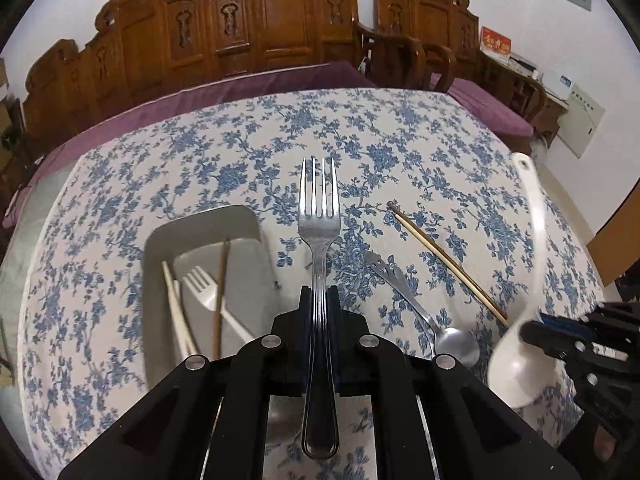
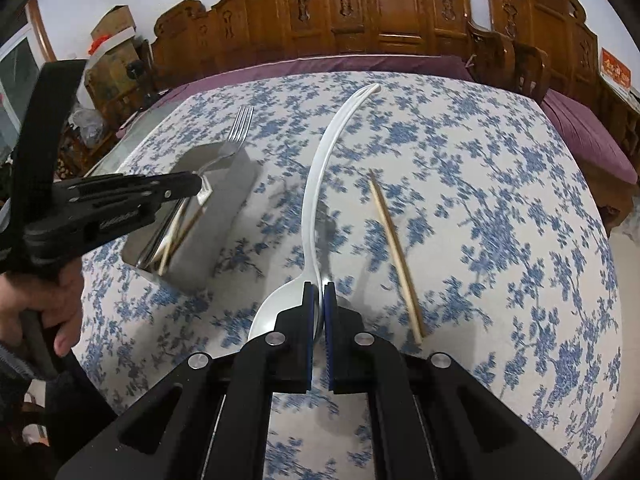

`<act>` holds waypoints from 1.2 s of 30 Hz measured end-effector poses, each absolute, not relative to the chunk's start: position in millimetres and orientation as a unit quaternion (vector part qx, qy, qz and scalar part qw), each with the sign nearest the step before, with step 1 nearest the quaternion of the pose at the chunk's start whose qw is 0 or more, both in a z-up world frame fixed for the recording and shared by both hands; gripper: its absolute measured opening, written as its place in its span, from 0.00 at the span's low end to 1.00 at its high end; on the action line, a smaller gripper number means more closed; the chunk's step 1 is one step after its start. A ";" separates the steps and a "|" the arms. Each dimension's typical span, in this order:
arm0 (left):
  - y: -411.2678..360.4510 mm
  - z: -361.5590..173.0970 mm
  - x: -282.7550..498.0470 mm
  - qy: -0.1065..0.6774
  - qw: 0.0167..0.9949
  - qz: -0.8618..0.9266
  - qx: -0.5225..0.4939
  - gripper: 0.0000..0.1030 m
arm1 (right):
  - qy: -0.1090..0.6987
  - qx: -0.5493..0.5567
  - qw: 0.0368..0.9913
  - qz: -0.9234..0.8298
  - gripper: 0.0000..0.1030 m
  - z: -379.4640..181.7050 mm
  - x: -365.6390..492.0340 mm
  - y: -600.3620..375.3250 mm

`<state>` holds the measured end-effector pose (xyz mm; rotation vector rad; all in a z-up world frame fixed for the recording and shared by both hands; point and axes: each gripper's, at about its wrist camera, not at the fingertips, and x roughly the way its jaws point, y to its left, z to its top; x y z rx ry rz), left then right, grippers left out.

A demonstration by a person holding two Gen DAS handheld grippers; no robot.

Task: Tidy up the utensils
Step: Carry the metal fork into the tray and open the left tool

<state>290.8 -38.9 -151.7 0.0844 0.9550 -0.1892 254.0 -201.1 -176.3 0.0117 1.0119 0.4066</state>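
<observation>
Left gripper [image 1: 319, 300] is nearest in the left wrist view, fingers [image 1: 304, 304] clamped narrow on the handle of a metal fork [image 1: 319, 216], tines pointing away, held above the table [image 1: 400, 140]. Right gripper [image 2: 322, 292] is seen closed on a white ladle [image 2: 316, 184] near its bowl, handle pointing away and lifted off the cloth.

The table is covered by a blue floral tablecloth [image 2: 500, 220]. A carved wooden bench [image 1: 248, 32] with a purple cushion [image 1: 256, 84] stands behind it. A grey rectangular tray [image 1: 160, 240] sits left of the held fork; inside it lie a white plastic fork [image 1: 208, 288], a pale chopstick [image 1: 178, 308] and a brown chopstick [image 1: 220, 292].

On the cloth right of the held fork lie a metal spoon [image 1: 420, 308], bowl towards the camera, and just beside it a brown chopstick pair [image 1: 444, 260], apart from the tray. Whether spoon and chopsticks touch cannot be told.
</observation>
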 end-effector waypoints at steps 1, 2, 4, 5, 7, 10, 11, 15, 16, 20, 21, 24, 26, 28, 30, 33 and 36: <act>-34.6 -148.7 287.7 0.456 0.884 -0.092 0.041 0.07 | 0.480 0.005 0.855 0.195 0.06 -174.7 254.6 -196.6; -31.3 -146.4 285.1 0.454 0.885 -0.092 0.041 0.07 | 0.480 0.004 0.855 0.197 0.06 -173.0 254.6 -192.1; -20.6 -141.9 280.5 0.450 0.888 -0.090 0.037 0.07 | 0.478 -0.001 0.855 0.202 0.06 -170.0 255.6 -180.0; -17.3 -140.9 279.2 0.449 0.888 -0.089 0.036 0.07 | 0.478 -0.004 0.854 0.204 0.06 -168.9 256.0 -175.7; -7.7 -139.7 276.6 0.447 0.890 -0.086 0.033 0.07 | 0.477 -0.009 0.854 0.209 0.06 -166.2 256.6 -165.1; 4.0 -140.4 275.0 0.447 0.891 -0.079 0.030 0.07 | 0.477 -0.017 0.852 0.215 0.06 -163.6 257.4 -152.0; 7.4 -141.0 274.2 0.447 0.891 -0.078 0.029 0.07 | 0.477 -0.019 0.852 0.217 0.06 -163.0 257.9 -148.2; 21.9 -148.2 276.9 0.452 0.889 -0.070 0.022 0.07 | 0.477 -0.024 0.850 0.220 0.06 -160.9 260.1 -137.8; 25.1 -150.3 277.8 0.453 0.888 -0.069 0.021 0.07 | 0.477 -0.025 0.850 0.221 0.06 -160.6 261.3 -135.7; 36.8 -162.8 284.7 0.464 0.883 -0.062 0.018 0.07 | 0.478 -0.027 0.849 0.223 0.06 -160.0 265.8 -129.4; 39.1 -165.9 286.2 0.467 0.882 -0.061 0.017 0.07 | 0.478 -0.027 0.849 0.224 0.06 -159.9 267.3 -127.7; 46.6 -177.0 291.8 0.478 0.877 -0.056 0.015 0.07 | 0.479 -0.030 0.848 0.225 0.06 -160.4 270.5 -123.1; 50.8 -183.5 295.7 0.484 0.874 -0.054 0.011 0.07 | 0.480 -0.032 0.847 0.226 0.06 -161.2 271.7 -120.2; 54.2 -190.3 300.3 0.489 0.870 -0.052 0.008 0.07 | 0.481 -0.033 0.846 0.228 0.06 -162.2 273.2 -117.4; 54.8 -194.3 304.0 0.493 0.868 -0.052 0.007 0.07 | 0.482 -0.034 0.845 0.230 0.06 -163.4 274.8 -115.1; 55.6 -199.2 309.9 0.498 0.866 -0.052 0.003 0.07 | 0.484 -0.037 0.843 0.232 0.06 -165.0 277.3 -112.3; 55.0 -201.1 314.9 0.499 0.865 -0.053 0.002 0.07 | 0.484 -0.038 0.843 0.232 0.06 -166.0 280.1 -110.4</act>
